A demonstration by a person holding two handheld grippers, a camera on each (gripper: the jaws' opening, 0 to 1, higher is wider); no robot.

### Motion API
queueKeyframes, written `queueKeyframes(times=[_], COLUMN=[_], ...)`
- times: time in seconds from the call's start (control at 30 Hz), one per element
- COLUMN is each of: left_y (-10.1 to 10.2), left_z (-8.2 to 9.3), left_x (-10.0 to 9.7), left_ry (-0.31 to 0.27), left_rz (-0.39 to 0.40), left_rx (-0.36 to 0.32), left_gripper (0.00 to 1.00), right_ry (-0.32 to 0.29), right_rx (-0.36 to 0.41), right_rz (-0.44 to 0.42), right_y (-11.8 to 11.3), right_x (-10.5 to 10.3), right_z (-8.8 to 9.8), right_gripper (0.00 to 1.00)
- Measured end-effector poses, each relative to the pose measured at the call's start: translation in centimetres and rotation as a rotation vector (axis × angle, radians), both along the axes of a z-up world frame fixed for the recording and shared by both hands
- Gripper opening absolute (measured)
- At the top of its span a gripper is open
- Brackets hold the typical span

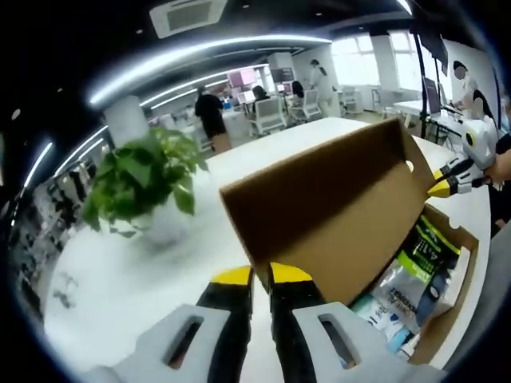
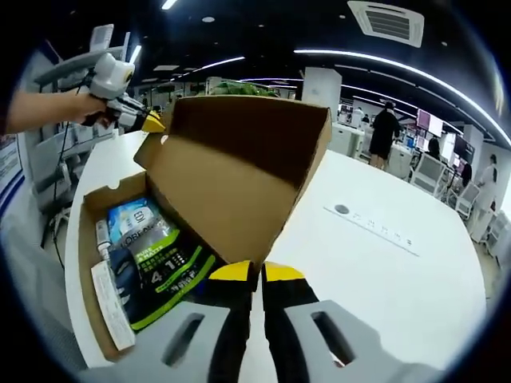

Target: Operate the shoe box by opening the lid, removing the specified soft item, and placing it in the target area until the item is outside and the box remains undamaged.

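While pinched narrow on the raised lid (image 1: pixel 335 199), at one front corner, left gripper (image 1: pixel 261 275) seen with yellow tips close together and the cardboard edge caught between them. Same at the other front corner for right gripper (image 2: pixel 257 271): jaws nearly together, lid edge between the tips. Lid swung up and standing steeply over the box (image 1: pixel 459 295), so opening step judged done, with no tear or crease seen in the cardboard. Inside, several soft packets (image 1: pixel 415 263) lying flat and packed side by side, green-and-black one uppermost; cannot tell which is the specified item. None lifted out, none on the bench (image 1: pixel 136 295). Left to do: free one gripper from the lid, grasp the item, carry it out to the target area, not marked anywhere in view. Beyond the box, a potted plant (image 1: pixel 140 179) on the bench.
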State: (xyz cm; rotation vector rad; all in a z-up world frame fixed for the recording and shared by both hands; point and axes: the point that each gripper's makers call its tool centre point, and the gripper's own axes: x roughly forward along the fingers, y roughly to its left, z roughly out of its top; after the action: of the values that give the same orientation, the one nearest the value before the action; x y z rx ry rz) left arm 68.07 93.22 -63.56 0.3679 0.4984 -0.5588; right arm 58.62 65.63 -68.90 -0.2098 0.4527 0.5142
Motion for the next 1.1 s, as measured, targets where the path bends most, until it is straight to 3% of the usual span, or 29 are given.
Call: queueKeyframes(times=[0.27, 1.1], left_y=[0.5, 1.0], left_z=[-2.0, -3.6], left_x=[-1.3, -3.0], left_ry=[0.044, 0.082], left_rz=[0.016, 0.115], left_rx=[-0.007, -0.108], left_gripper=[0.02, 0.0], right_ry=[0.004, 0.063], right_rx=[-0.001, 0.012], right_rz=[0.001, -0.005], right_y=[-0.1, -0.2], right_x=[0.3, 1.0], right_z=[-0.1, -0.5], right_gripper=[0.02, 0.03])
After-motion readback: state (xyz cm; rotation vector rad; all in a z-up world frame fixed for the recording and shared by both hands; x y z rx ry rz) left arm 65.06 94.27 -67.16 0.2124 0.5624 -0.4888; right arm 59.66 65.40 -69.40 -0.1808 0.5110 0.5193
